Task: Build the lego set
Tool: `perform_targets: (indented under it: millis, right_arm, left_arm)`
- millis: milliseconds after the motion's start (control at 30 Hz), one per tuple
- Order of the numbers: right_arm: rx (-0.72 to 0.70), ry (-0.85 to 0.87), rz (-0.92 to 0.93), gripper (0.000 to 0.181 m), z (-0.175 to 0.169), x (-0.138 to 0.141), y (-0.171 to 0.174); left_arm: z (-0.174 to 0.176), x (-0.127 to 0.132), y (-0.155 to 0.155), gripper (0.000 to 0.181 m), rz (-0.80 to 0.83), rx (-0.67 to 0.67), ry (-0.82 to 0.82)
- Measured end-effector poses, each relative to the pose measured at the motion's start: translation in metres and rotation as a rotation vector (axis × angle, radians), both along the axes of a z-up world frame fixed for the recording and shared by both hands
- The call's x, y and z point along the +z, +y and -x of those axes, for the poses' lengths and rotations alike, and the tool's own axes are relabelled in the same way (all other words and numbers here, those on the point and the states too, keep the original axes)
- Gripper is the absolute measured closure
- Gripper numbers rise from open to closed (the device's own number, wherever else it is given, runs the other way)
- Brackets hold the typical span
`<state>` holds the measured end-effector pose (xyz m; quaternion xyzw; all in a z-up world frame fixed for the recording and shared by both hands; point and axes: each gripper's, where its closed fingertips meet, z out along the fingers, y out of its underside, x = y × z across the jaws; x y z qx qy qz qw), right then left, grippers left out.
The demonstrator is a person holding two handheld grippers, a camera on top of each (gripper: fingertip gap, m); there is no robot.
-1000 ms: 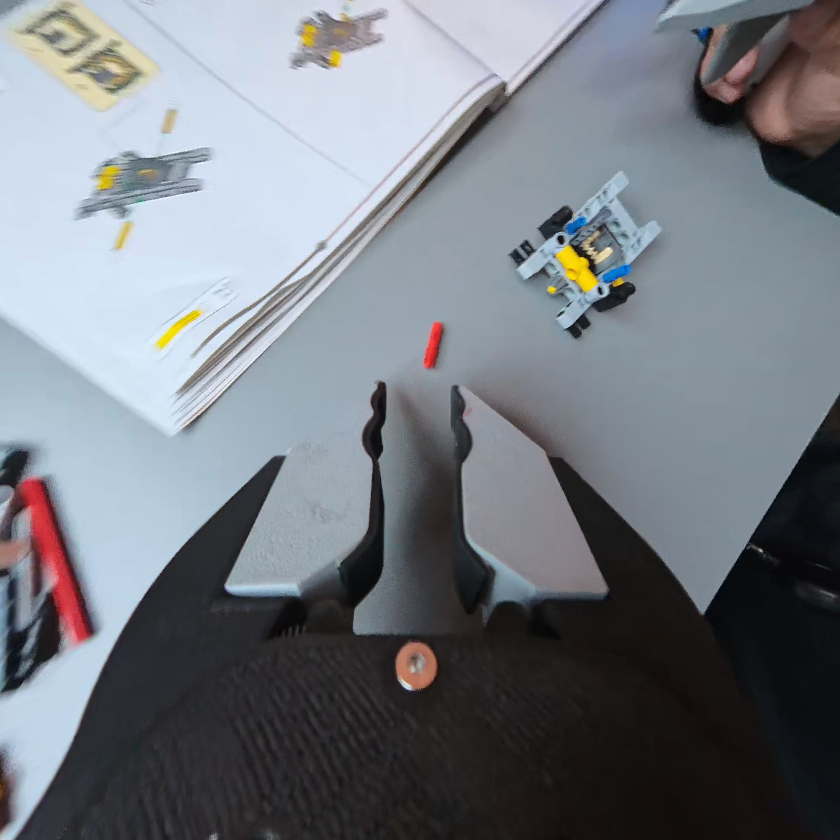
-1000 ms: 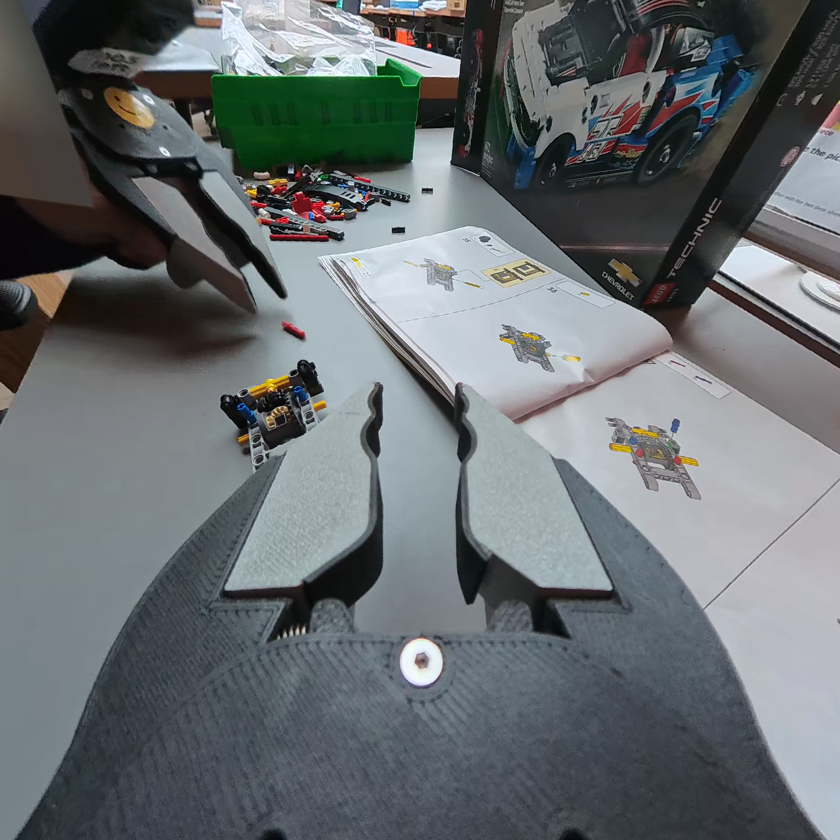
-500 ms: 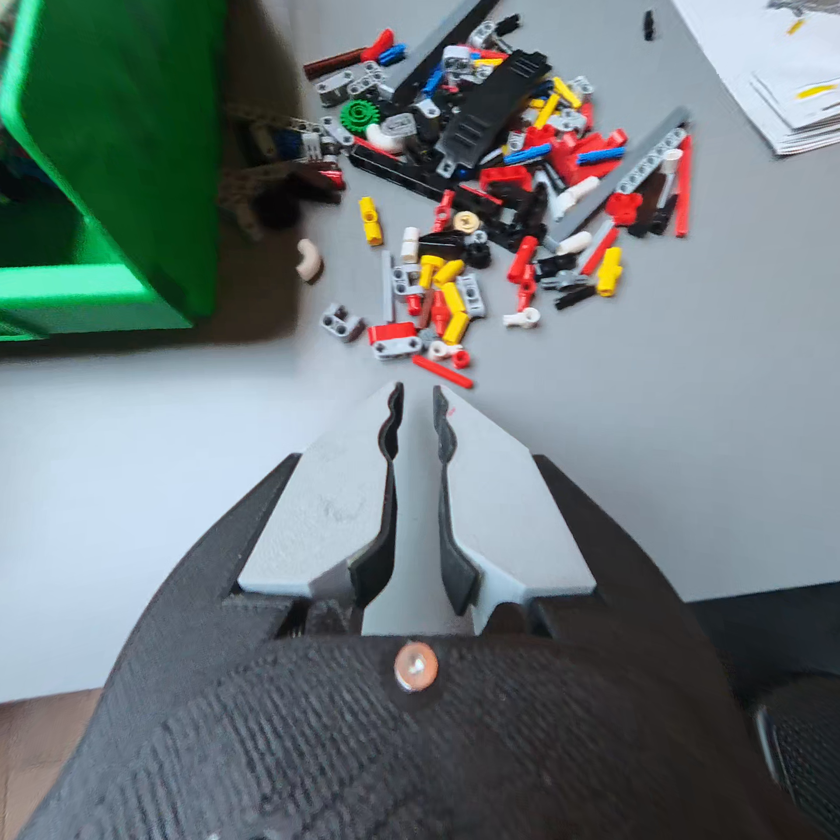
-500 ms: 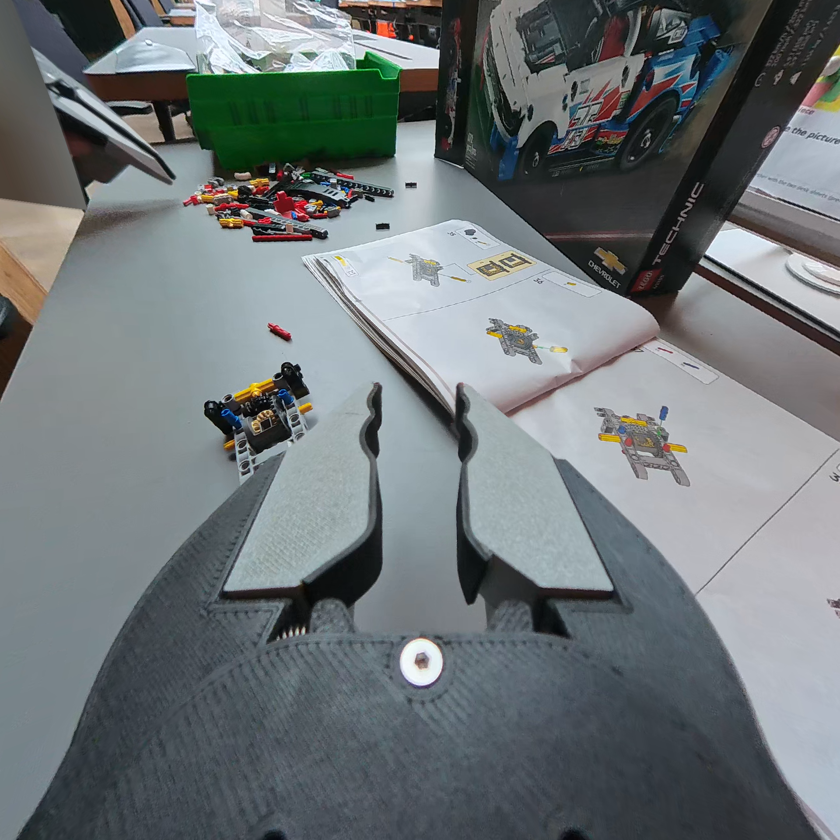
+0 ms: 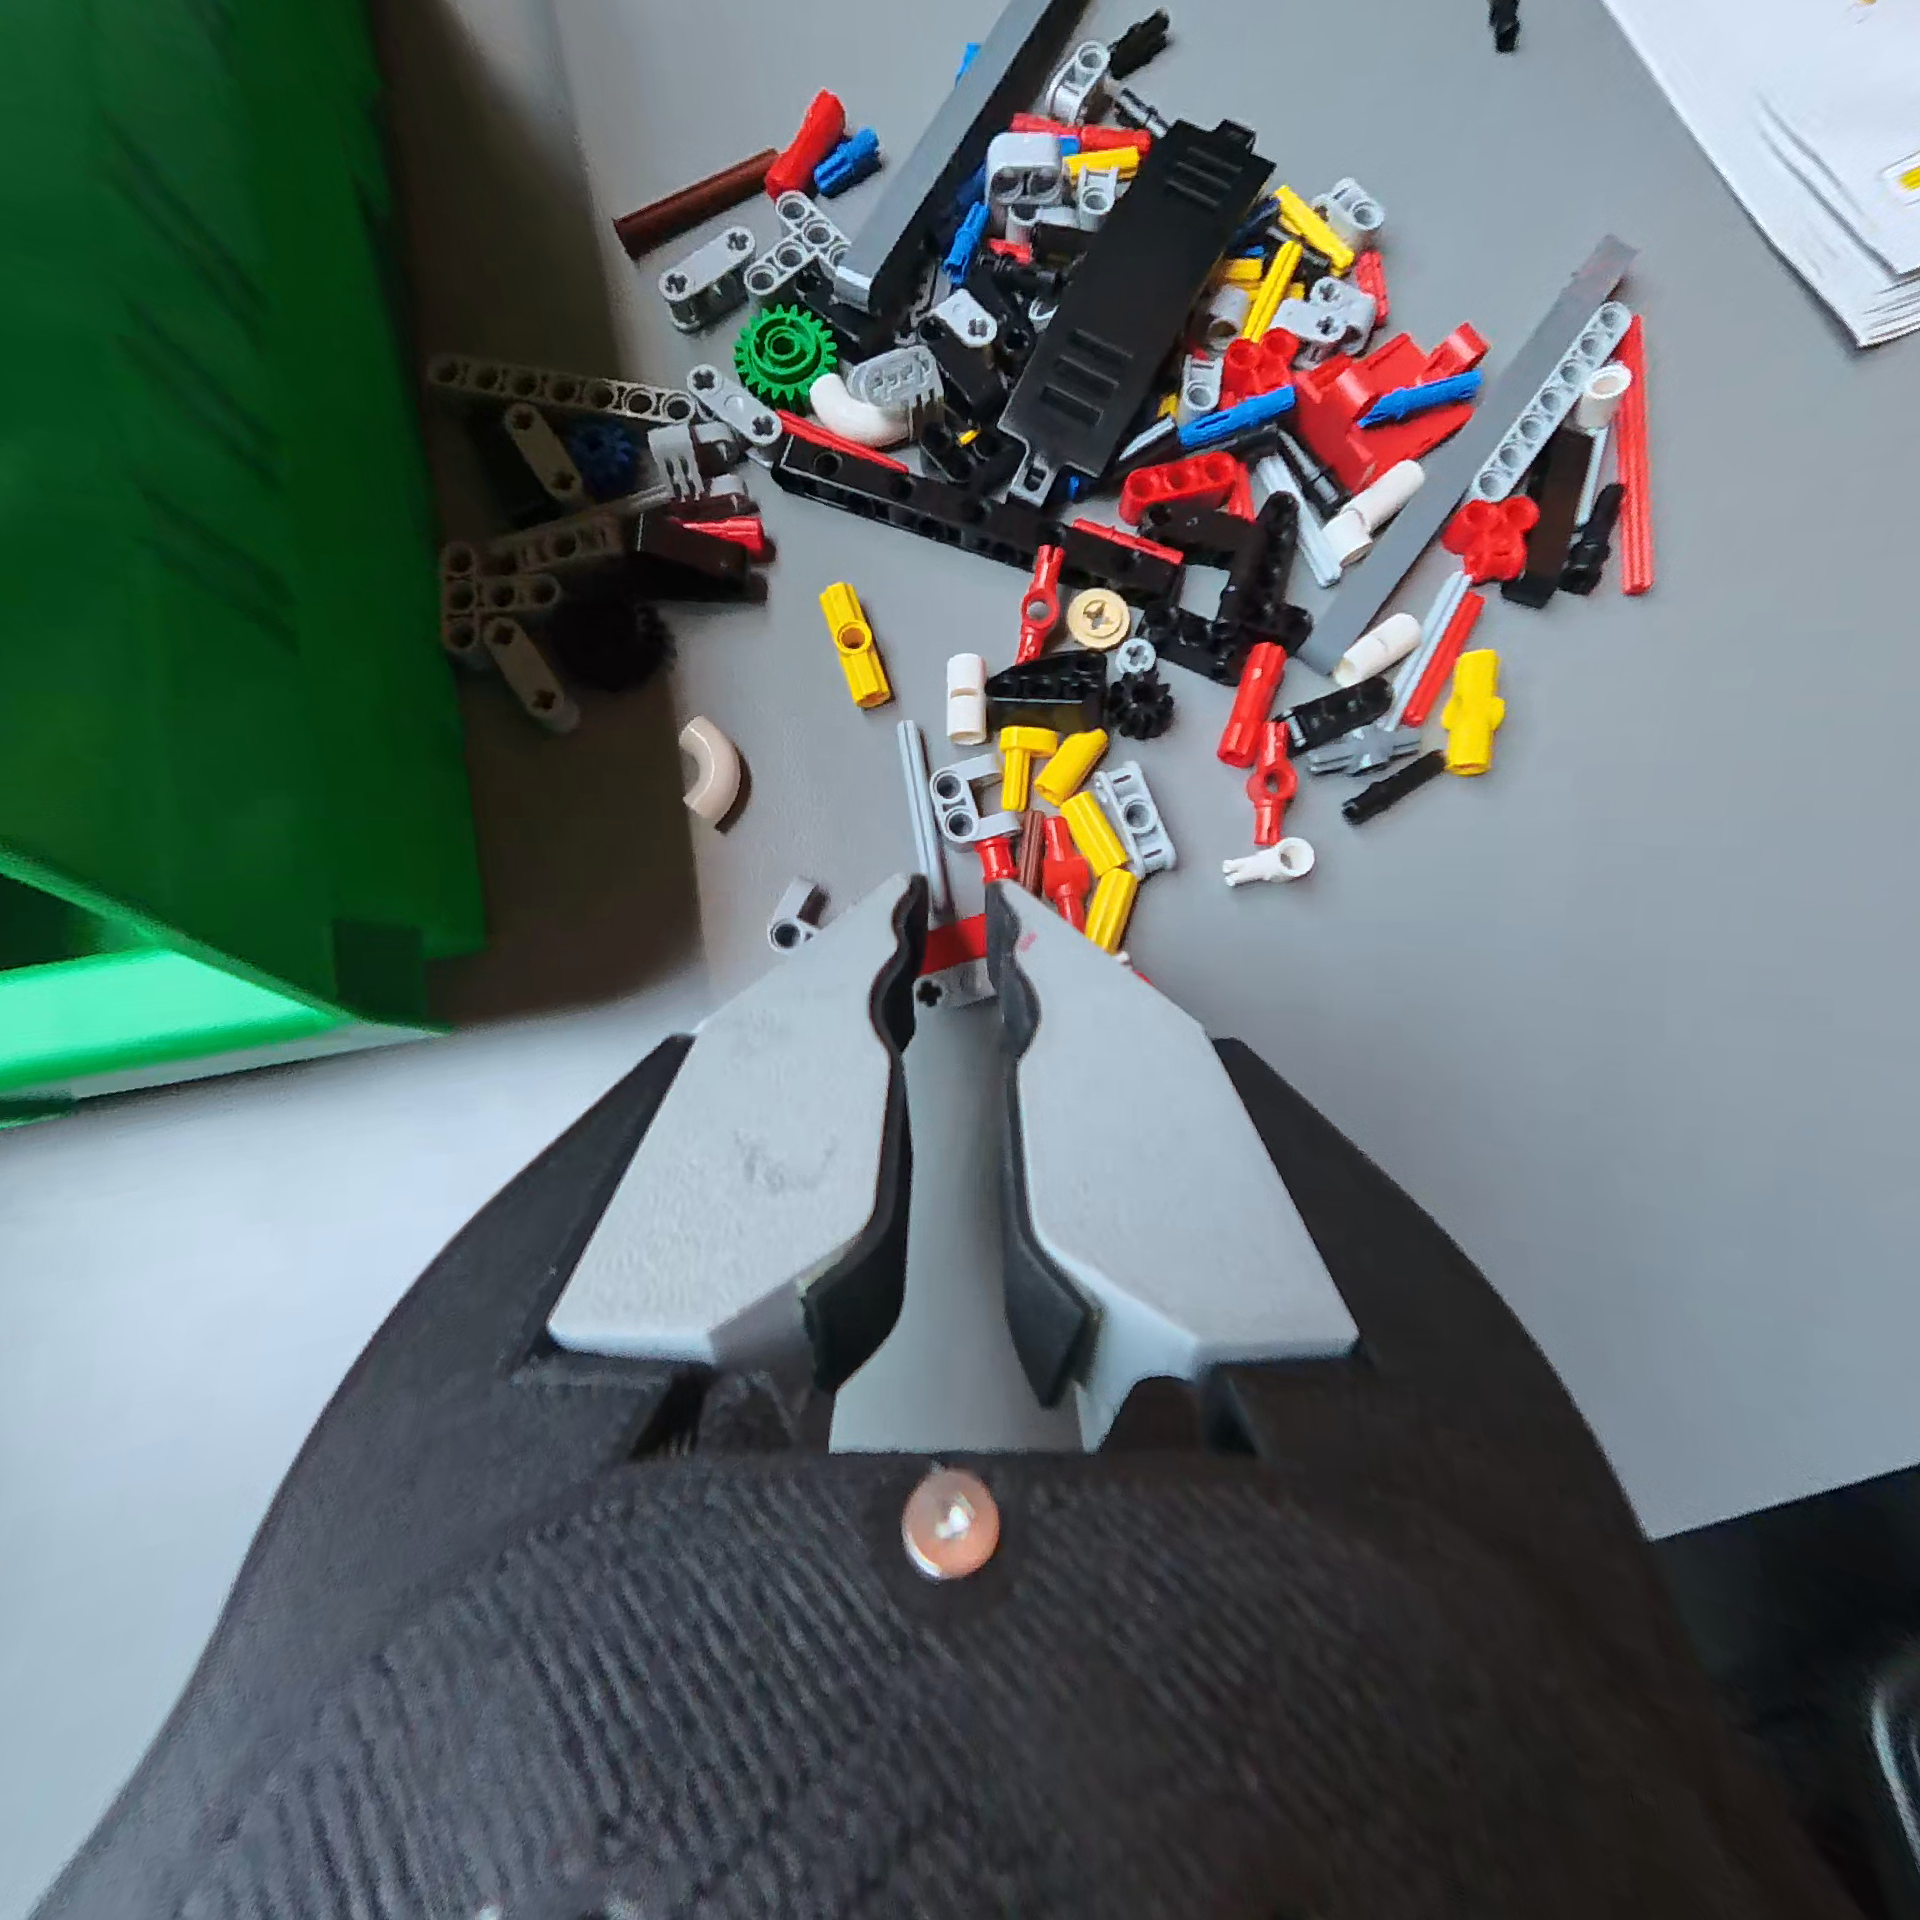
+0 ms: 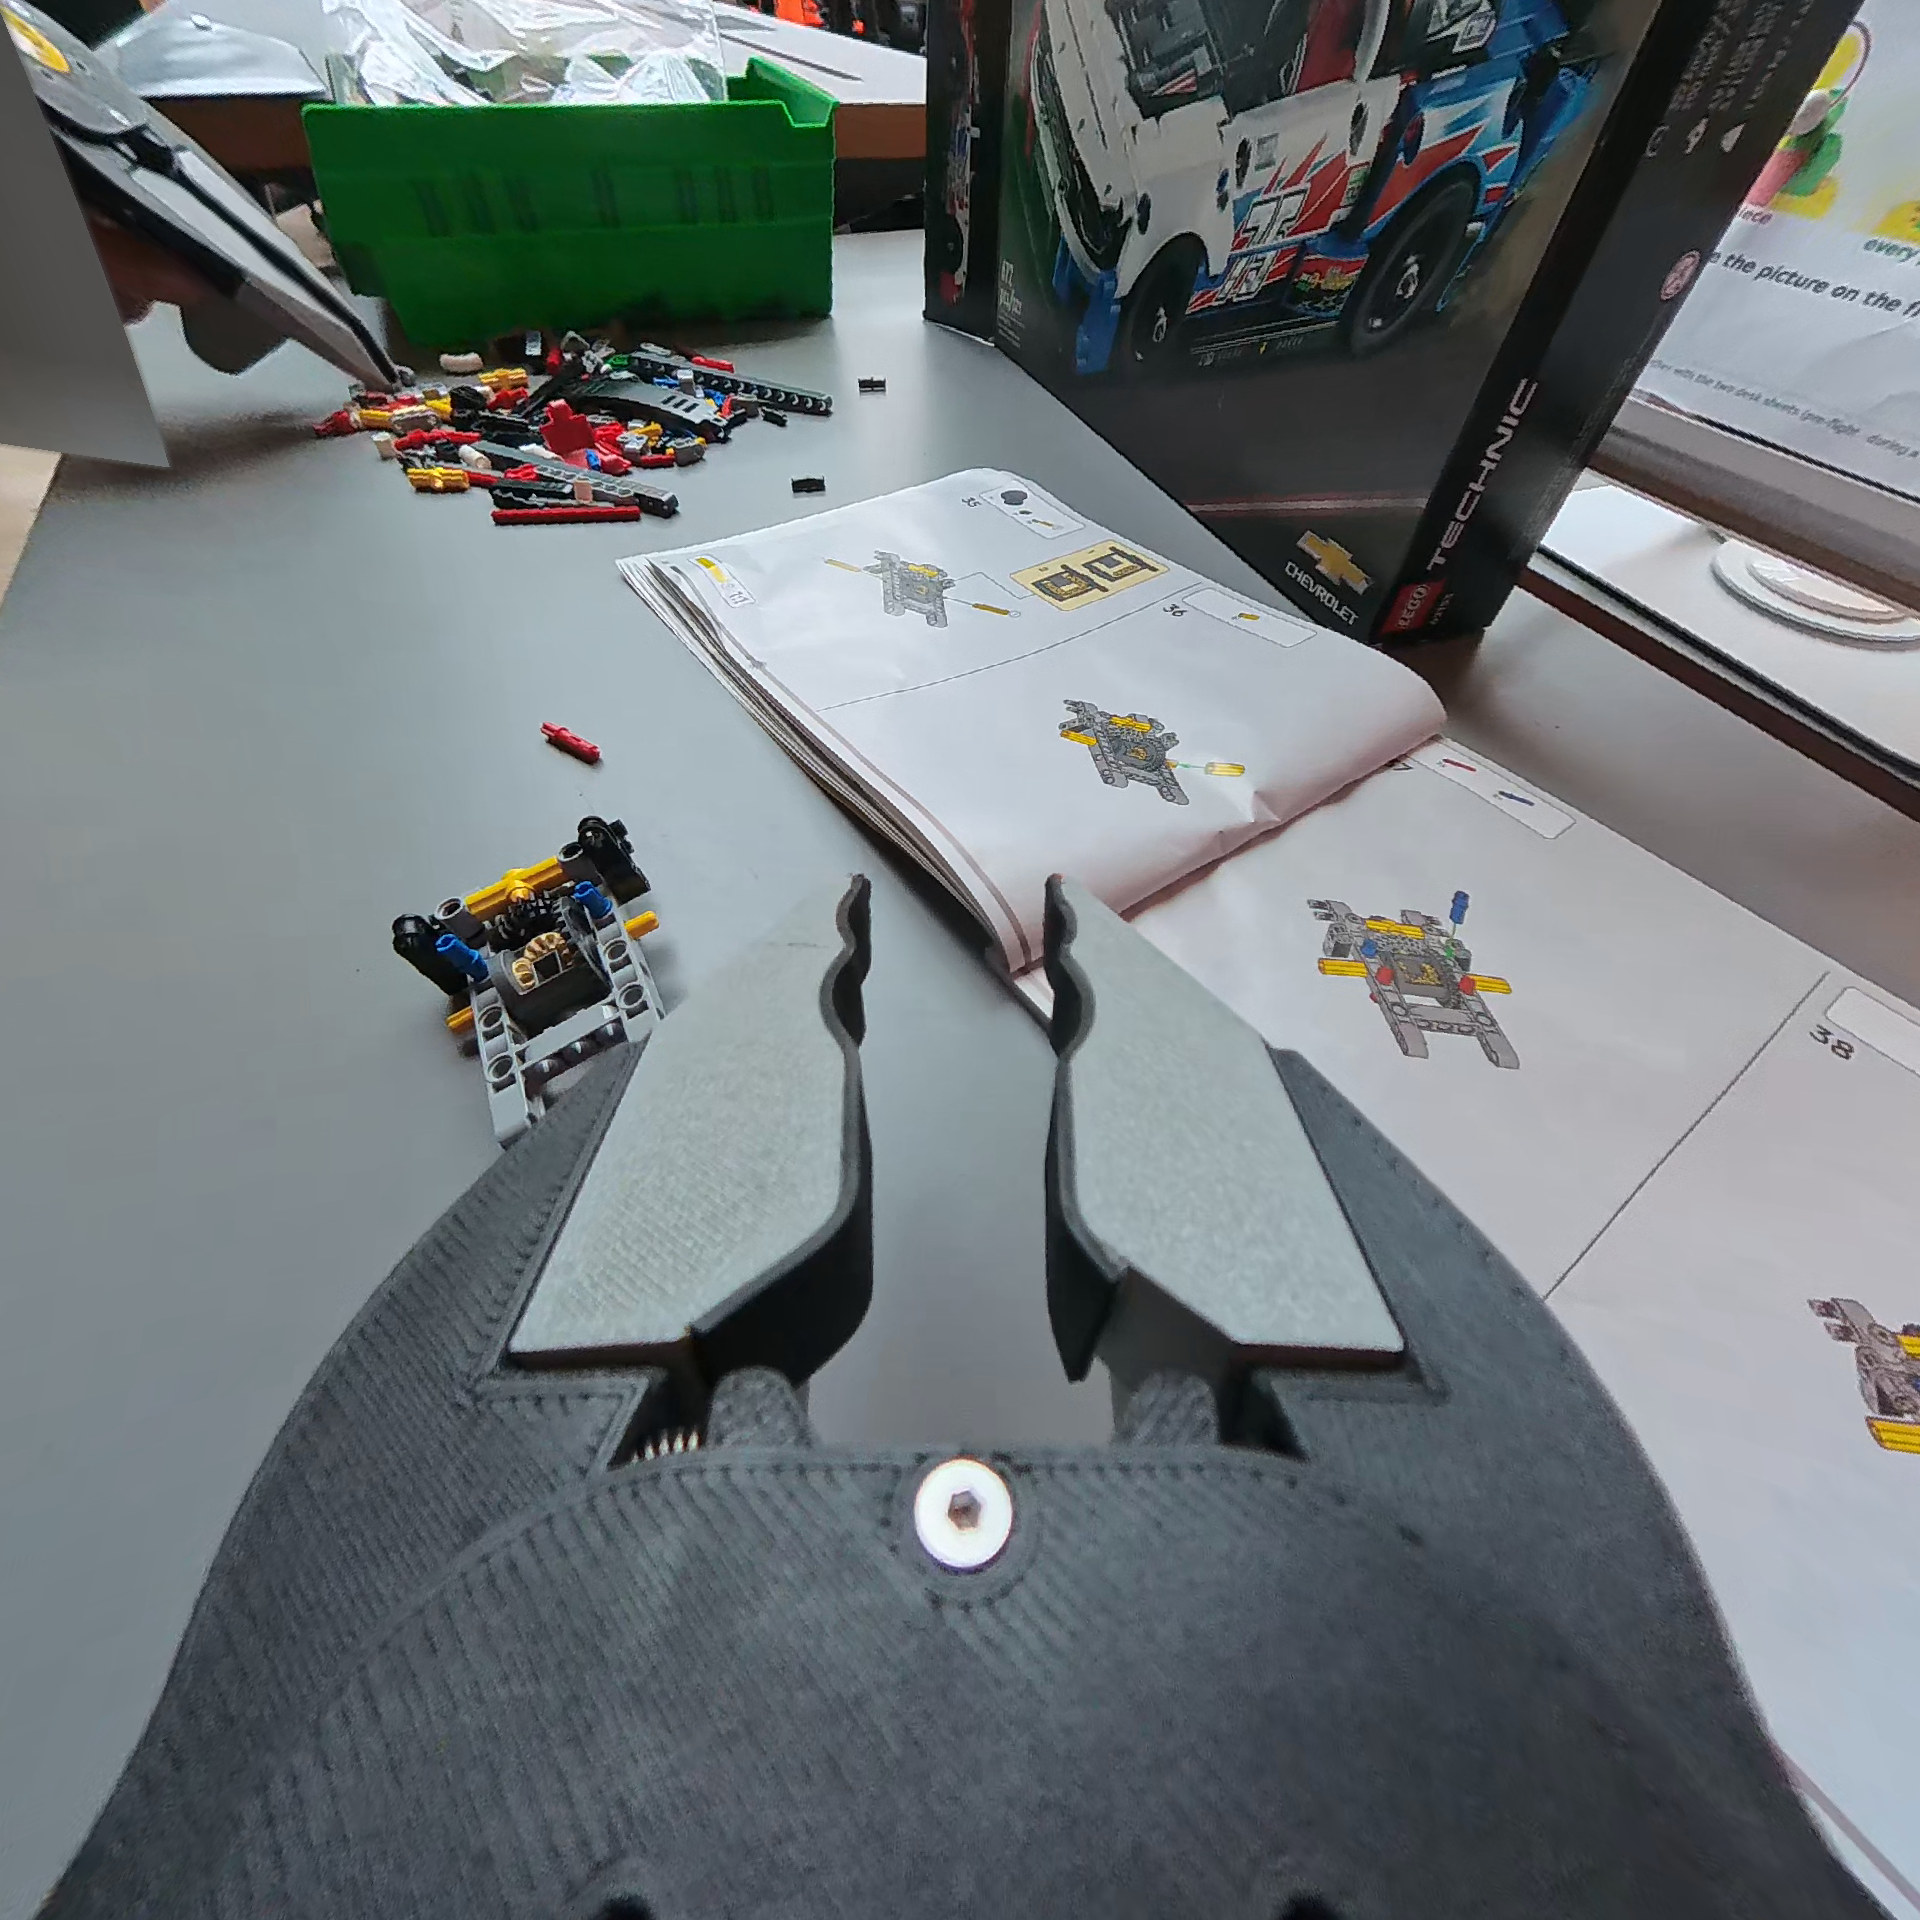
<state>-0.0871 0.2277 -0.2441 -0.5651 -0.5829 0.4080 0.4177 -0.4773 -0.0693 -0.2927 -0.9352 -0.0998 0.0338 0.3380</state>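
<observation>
My left gripper [image 5: 954, 914] is open with a narrow gap, low over the near edge of a pile of loose lego pieces [image 5: 1143, 436]. A small red and grey piece [image 5: 951, 961] lies on the table between its fingertips; I cannot tell whether they touch it. The left gripper also shows in the right wrist view [image 6: 379, 369], tips at the pile [image 6: 561, 436]. My right gripper [image 6: 956, 914] is open and empty above the table. The partly built grey, black and yellow assembly [image 6: 540, 966] sits just left of it. A lone red pin [image 6: 569, 742] lies farther off.
A green bin [image 5: 208, 520] stands left of the pile and shows at the back in the right wrist view [image 6: 582, 208]. An open instruction booklet [image 6: 1039, 707] lies right of the assembly. The set's box [image 6: 1351, 260] stands upright behind it. Tip to tip, the grippers are about 50 cm apart. To the lone red pin [image 6: 569, 742]: right tips about 15 cm, left tips about 35 cm.
My left gripper swung from the red pin and assembly to the loose pile, then dropped closer, so a red and grey piece now lies between its tips. The right gripper drifted slightly forward.
</observation>
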Motion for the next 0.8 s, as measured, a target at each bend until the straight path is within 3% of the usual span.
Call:
perform_targets:
  millis: [200, 333, 467, 567, 800]
  right_arm:
    - [0.006, -0.003, 0.000, 0.151, 0.000, 0.000, -0.001]
    - [0.012, -0.002, -0.003, 0.151, 0.000, 0.000, -0.002]
    - [0.016, 0.008, -0.010, 0.152, 0.000, 0.001, -0.003]
    - [0.021, 0.016, -0.008, 0.152, -0.001, 0.002, -0.004]
    - [0.037, 0.027, 0.017, 0.152, -0.001, 0.004, -0.005]
  left_arm:
    - [-0.007, 0.016, 0.021, 0.173, -0.050, -0.052, -0.003]
    - [-0.021, 0.023, 0.058, 0.171, -0.044, -0.170, 0.017]
    - [-0.032, 0.013, 0.085, 0.173, 0.041, -0.314, 0.019]
    - [-0.027, -0.002, 0.084, 0.173, 0.153, -0.334, 0.004]
    - [-0.016, -0.004, 0.063, 0.172, 0.239, -0.339, 0.043]
